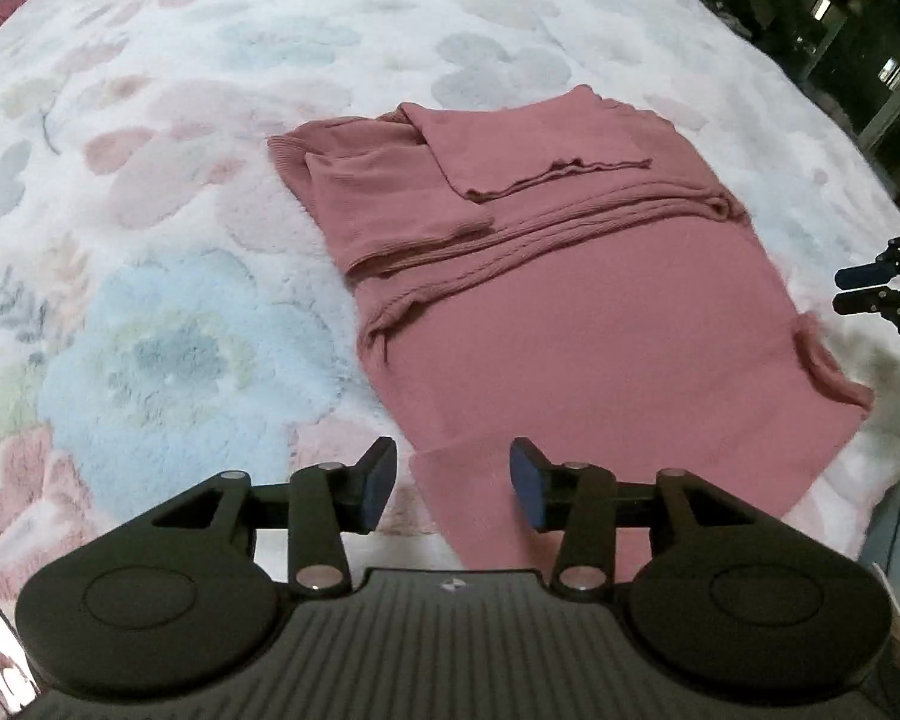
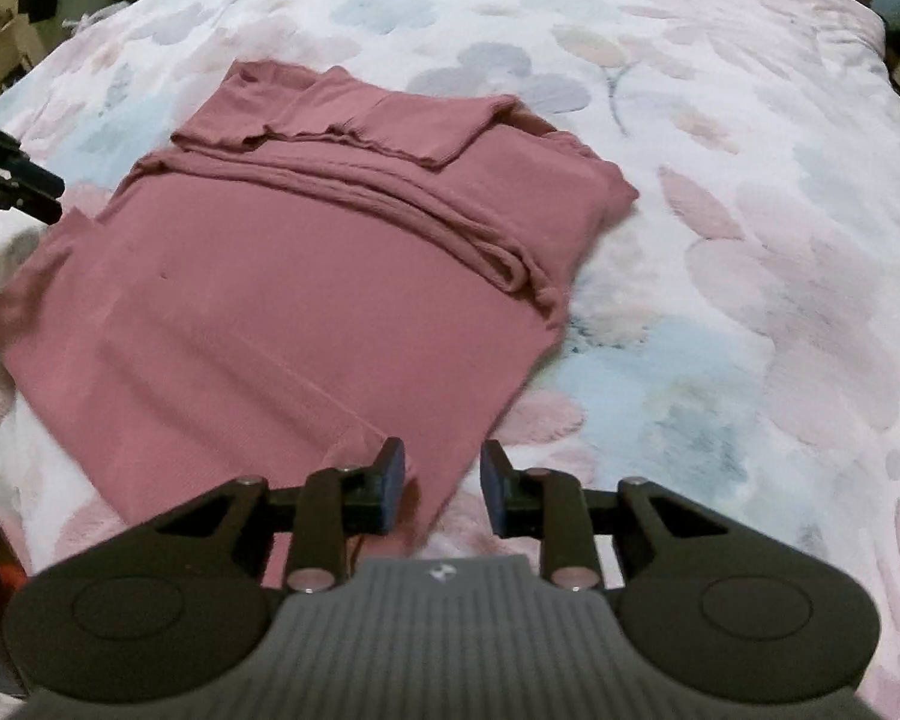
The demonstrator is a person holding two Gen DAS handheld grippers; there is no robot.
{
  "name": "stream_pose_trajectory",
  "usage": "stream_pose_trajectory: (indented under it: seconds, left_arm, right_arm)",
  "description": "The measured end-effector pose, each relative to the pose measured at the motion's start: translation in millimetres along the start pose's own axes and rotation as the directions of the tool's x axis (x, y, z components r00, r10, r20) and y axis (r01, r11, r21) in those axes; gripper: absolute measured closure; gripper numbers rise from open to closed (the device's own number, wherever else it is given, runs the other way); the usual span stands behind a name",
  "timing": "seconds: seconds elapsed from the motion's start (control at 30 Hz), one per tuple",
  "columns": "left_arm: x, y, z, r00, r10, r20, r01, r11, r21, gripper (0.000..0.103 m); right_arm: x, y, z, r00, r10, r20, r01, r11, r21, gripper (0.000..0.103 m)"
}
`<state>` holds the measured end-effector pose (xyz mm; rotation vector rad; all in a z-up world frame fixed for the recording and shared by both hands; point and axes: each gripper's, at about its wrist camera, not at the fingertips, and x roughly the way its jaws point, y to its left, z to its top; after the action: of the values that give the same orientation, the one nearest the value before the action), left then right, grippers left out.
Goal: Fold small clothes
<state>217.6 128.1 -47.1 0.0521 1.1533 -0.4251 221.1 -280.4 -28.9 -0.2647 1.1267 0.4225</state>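
Two grippers, one garment, all on a floral fleece blanket point(image 1: 168, 312) that covers the whole work surface. Pink knit top point(image 1: 600, 330) lies flat mid-blanket, sleeves already folded in across the far half, near hem edge closest to both cameras.

Left gripper point(image 1: 453, 483): jaws spread, nothing pinched; the near-left corner of the hem sits in the gap but the pads don't touch it. Right gripper point(image 2: 441, 483): jaws apart, narrower gap, near-right hem corner between them, not clamped as far as I can tell (some blur there).

Judgement: the step in hand is taking the two near hem corners for the next fold, hem up over the sleeves. To do it well: bite both corners at matching depth, catch every layer of the knit, lift together and level so the fold line stays straight, lay the hem square on the far edge.

Risks: fleece pile is deep, so the lower finger may snag blanket along with cloth. Small bunched flap on the side edge point(image 1: 822, 372) could drag crooked. The stacked sleeve ridge mid-garment point(image 2: 390, 192) will make the fold lumpy. Room clutter sits beyond the blanket's edges, well apart.
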Motion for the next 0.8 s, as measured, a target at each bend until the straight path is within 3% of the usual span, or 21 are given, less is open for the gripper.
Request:
stream_pose_trajectory:
  seconds: [0.07,0.13,0.2,0.33,0.47,0.5,0.53,0.6,0.63,0.7,0.8]
  left_arm:
    - [0,-2,-2,1.0,-0.002,-0.012,0.002,1.0,0.014,0.05]
    - [4,-5,-3,1.0,-0.004,-0.027,0.004,1.0,0.024,0.049]
    - [7,-7,-7,0.999,-0.005,-0.036,0.006,1.0,0.016,0.048]
    - [22,-3,-18,0.999,-0.003,-0.049,0.0,0.998,-0.061,0.048]
    - [29,7,-23,0.999,-0.029,-0.033,0.024,0.989,-0.147,0.048]
    - [30,9,-23,0.999,-0.036,-0.03,0.031,0.986,-0.163,0.054]
    - [31,10,-24,0.999,-0.042,-0.026,0.037,0.984,-0.177,0.06]
    - [32,10,-24,0.999,-0.042,-0.025,0.036,0.982,-0.188,0.08]
    - [30,10,-24,0.999,-0.042,-0.019,0.038,0.982,-0.184,0.084]
    - [25,6,-25,0.999,-0.049,-0.002,0.048,0.984,-0.172,0.096]
    - [16,-1,-26,0.999,-0.038,0.014,0.039,0.99,-0.138,0.098]
  right_arm:
    - [-7,-2,-1,1.0,-0.011,0.003,0.011,1.0,0.01,0.069]
    - [-12,-4,0,1.0,-0.016,0.007,0.016,1.0,0.02,0.068]
    - [-13,-8,0,0.999,0.053,0.006,-0.053,0.995,0.082,0.068]
    - [-4,4,0,0.988,0.153,-0.009,-0.149,0.973,0.177,0.064]
    - [20,25,-1,0.986,0.16,-0.048,-0.146,0.967,0.21,0.06]
    - [27,29,-1,0.987,0.152,-0.058,-0.137,0.968,0.211,0.06]
    - [33,31,-1,0.988,0.136,-0.069,-0.118,0.97,0.214,0.062]
    - [42,32,-2,0.99,0.105,-0.091,-0.084,0.973,0.213,0.082]
    - [43,30,-2,0.991,0.093,-0.097,-0.071,0.975,0.21,0.101]
    - [38,22,-4,0.992,0.088,-0.09,-0.068,0.976,0.209,0.103]
    - [18,7,-8,0.995,0.07,-0.075,-0.054,0.978,0.2,0.103]
